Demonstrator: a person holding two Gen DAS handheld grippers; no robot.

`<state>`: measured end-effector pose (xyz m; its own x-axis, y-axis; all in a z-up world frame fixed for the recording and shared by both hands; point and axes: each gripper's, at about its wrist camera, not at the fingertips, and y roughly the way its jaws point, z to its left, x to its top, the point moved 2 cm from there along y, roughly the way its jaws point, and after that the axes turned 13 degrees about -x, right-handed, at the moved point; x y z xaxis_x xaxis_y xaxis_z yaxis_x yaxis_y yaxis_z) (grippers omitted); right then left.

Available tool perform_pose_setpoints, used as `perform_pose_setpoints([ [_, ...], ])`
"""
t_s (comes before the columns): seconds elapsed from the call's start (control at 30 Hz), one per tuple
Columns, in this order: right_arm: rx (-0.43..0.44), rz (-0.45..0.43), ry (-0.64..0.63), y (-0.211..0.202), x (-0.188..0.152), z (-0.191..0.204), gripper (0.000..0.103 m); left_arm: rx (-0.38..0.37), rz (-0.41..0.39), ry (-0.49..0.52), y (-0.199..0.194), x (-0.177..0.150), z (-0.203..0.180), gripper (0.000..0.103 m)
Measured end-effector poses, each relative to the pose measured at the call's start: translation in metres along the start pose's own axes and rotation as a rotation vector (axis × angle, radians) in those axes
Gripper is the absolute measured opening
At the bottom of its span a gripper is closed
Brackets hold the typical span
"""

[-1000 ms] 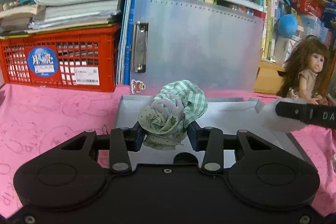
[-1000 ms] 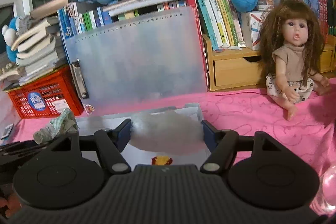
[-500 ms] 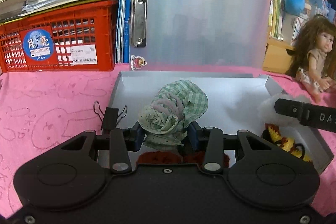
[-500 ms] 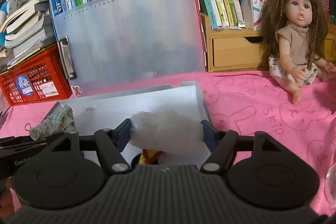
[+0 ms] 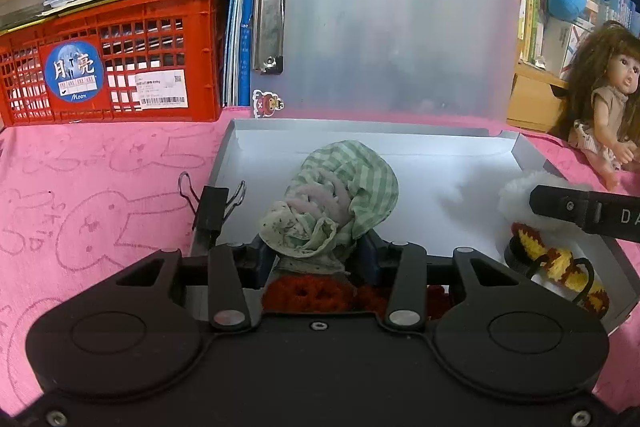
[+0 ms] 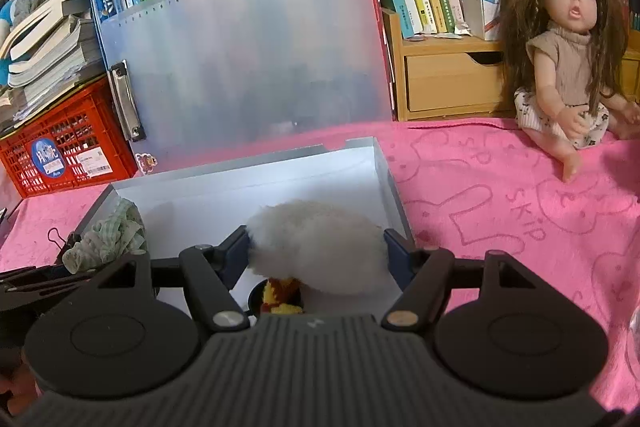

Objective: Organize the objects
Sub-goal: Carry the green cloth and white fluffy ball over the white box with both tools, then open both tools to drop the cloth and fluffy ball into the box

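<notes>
Box (image 5: 532, 155), grey, shallow, lid up, sits on pink cloth (image 5: 100, 179); both grippers are over its near half.

Left gripper (image 5: 316, 259): jaws partly closed, pads pressing both sides of a bunched green checked cloth (image 5: 340, 203). Bundle is at the box's near left, directly above a red crocheted piece (image 5: 316, 293) lying on the box floor; contact between the two cannot be told. Same bundle shows at left in the right wrist view (image 6: 108, 235).

Right gripper (image 6: 318, 247): jaws fairly wide, clamped on a white fluffy ball (image 6: 316, 247) that fills the gap between the pads. Ball is over the near right part of the box (image 6: 384, 163), just above a yellow and red knitted item (image 6: 280, 293) on the box floor.

Black binder clip (image 5: 212, 207) is clipped on the box's left wall. Red crate (image 5: 116, 55) stands far left, doll (image 6: 568, 67) sits far right on the cloth, well apart from the box.
</notes>
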<state>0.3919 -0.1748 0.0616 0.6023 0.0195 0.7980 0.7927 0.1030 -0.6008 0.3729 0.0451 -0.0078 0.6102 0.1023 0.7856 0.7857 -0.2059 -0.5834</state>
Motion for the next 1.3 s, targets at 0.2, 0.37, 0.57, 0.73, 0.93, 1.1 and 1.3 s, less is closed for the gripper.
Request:
perform_pose_setpoints([
  [0.2,-0.005,0.007,-0.009,0.001,-0.001,0.001,0.073,0.003,0.004,0.002,0.000,-0.001,-0.001,0.045],
  [0.37,0.012,-0.012,0.010,-0.009,0.002,-0.003,0.084,0.001,-0.005,0.012,-0.008,0.003,-0.006,0.054],
  [0.57,0.018,-0.047,-0.012,-0.032,0.008,-0.003,0.085,-0.006,-0.048,0.072,-0.036,0.009,-0.021,0.067],
  [0.73,0.041,-0.091,-0.025,-0.066,0.012,-0.006,0.087,-0.046,-0.090,0.104,-0.070,0.011,-0.033,0.075],
  [0.93,0.053,-0.149,-0.049,-0.108,0.004,-0.013,0.088,-0.087,-0.100,0.121,-0.110,0.000,-0.046,0.078],
  [1.1,0.079,-0.170,-0.041,-0.137,-0.010,-0.020,0.089,-0.139,-0.109,0.130,-0.143,-0.022,-0.054,0.080],
  [1.3,0.067,-0.204,-0.088,-0.161,-0.035,-0.023,0.090,-0.199,-0.121,0.138,-0.176,-0.049,-0.062,0.081],
])
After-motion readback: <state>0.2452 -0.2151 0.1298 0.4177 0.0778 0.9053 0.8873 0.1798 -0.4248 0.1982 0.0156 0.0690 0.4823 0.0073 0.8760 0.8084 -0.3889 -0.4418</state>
